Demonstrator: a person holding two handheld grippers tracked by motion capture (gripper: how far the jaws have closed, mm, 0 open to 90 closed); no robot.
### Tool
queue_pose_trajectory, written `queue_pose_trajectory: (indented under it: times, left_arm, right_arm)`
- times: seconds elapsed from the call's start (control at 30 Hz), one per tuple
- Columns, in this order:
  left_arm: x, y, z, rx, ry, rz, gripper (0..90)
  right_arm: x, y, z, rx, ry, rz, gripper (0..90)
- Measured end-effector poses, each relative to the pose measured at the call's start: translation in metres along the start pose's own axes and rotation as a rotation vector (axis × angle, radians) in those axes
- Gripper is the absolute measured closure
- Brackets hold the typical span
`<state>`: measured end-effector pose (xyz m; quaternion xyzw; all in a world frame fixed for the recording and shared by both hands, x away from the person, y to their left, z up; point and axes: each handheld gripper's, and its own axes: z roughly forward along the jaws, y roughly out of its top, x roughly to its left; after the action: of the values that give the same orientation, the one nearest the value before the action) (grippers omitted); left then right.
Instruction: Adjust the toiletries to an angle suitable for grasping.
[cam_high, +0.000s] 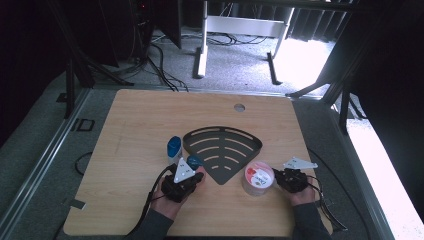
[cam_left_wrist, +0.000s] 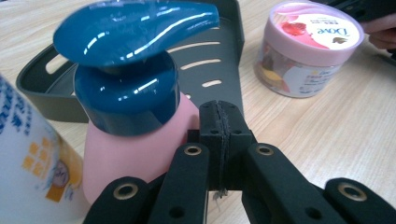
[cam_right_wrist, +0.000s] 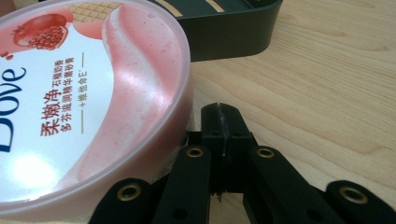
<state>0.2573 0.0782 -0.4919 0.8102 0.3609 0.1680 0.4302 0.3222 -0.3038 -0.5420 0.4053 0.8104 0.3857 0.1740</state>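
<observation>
Claws closed, each beside its container, rack between.
Left claw (cam_left_wrist: 219, 112) pinched empty, pump bottle (cam_left_wrist: 133, 116) upright just to its left in its own view; right claw (cam_right_wrist: 220, 116) pinched empty, jar (cam_right_wrist: 88, 102) touching its left side. Rack (cam_high: 222, 147) lies just beyond both; far counter (cam_high: 150, 112) open.

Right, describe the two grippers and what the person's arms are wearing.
Both the left gripper and the right gripper are black, each topped by a grey three-cornered plate and trailing a black cable. Up close, their jaws are matte black links with brass-ringed holes. Dark sleeves cover both forearms.
</observation>
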Motion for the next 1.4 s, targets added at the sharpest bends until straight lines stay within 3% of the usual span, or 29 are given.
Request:
queue_pose_trajectory:
  times: [0.3,1.2,1.4]
  left_arm:
    - [0.009,-0.004,0.001,-0.01,0.028,-0.033,89.6]
    - [0.024,-0.008,0.009,0.018,0.083,-0.045,89.6]
    - [0.022,-0.01,0.01,0.013,0.056,-0.039,81.8]
  right_arm:
    - [0.003,0.0,0.001,-0.001,0.015,-0.011,89.8]
    - [0.034,-0.001,0.001,0.013,0.077,-0.081,89.9]
    - [0.036,-0.001,0.0,0.013,0.082,-0.083,89.6]
